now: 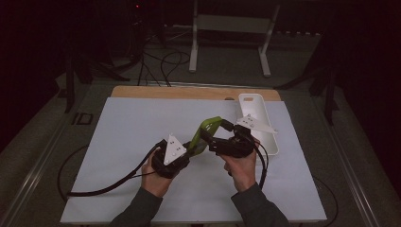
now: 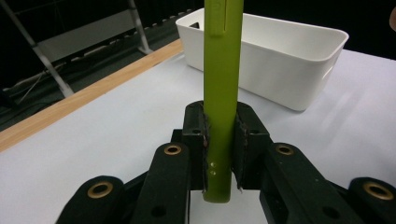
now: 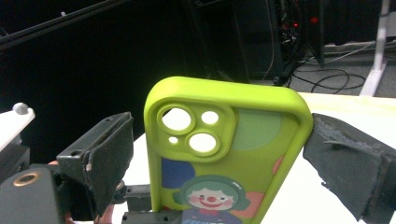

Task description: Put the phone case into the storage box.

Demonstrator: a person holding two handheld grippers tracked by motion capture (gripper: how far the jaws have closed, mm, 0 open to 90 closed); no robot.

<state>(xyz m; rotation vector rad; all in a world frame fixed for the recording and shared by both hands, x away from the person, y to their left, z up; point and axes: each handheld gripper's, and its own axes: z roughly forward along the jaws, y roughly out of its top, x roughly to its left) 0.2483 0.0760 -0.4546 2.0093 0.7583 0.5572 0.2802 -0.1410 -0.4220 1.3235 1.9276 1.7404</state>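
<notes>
While both hands hover over the white mat (image 1: 142, 142), the lime-green phone case (image 1: 206, 130) hangs in the air between the two grippers, lifted clear of the table. The left gripper (image 1: 191, 147) has its jaws pressed tight on one edge of the case; in the left gripper view the case (image 2: 222, 93) shows edge-on as a narrow green bar running straight up from between the pads, pinched on both flat sides. The right gripper (image 1: 222, 137) sits at the other end. In the right gripper view the case (image 3: 224, 154) faces the camera with its camera cutouts up top and a cartoon clown with green hair printed lower down. That gripper's jaws are spread wide, one on each side of the case; the left one stands off with a clear gap, and the right one sits just beside the case's edge, though I can't tell if it actually touches. A white bin (image 1: 257, 120) sits on the mat just past the right hand, near the wooden table edge (image 1: 189, 92).
</notes>
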